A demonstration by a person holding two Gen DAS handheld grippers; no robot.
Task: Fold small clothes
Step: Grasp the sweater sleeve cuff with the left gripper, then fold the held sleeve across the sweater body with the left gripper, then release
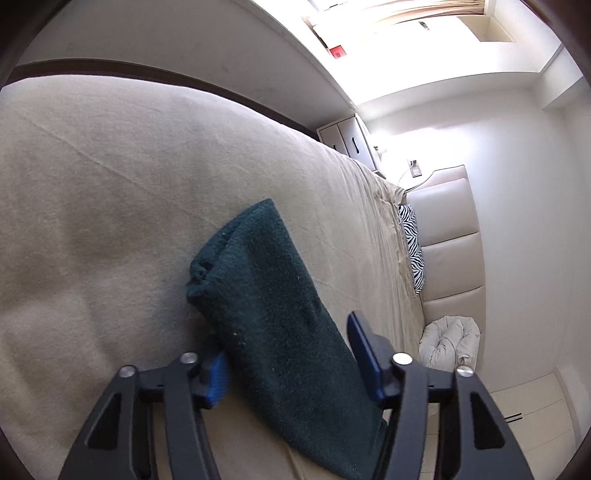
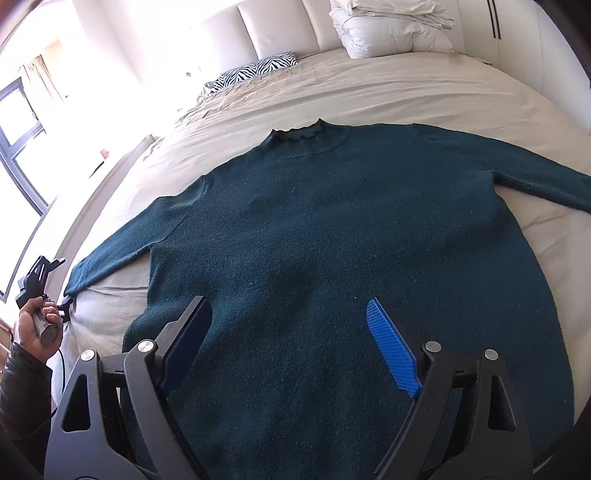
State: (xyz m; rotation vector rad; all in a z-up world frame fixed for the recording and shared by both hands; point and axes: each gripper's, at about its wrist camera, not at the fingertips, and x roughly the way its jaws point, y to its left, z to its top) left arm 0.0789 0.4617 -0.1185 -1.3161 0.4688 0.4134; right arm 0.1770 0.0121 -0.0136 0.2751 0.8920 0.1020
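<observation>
A dark teal knit sweater [image 2: 332, 240] lies flat and face up on the beige bed sheet [image 2: 388, 96], collar toward the headboard, both sleeves spread out sideways. My right gripper [image 2: 291, 325] is open above the sweater's lower body, holding nothing. In the left wrist view, the sweater's left sleeve [image 1: 266, 295] runs between the fingers of my left gripper [image 1: 288, 354], which is open around the sleeve near its cuff end. The left gripper also shows in the right wrist view [image 2: 40, 284], held in a hand at the bed's left edge.
A zebra-print pillow [image 2: 255, 70] and a stack of white pillows [image 2: 388, 29] lie by the padded headboard [image 2: 273, 33]. A window [image 2: 18, 122] is on the left. A white cushion [image 1: 448, 343] sits on the floor beside the bed.
</observation>
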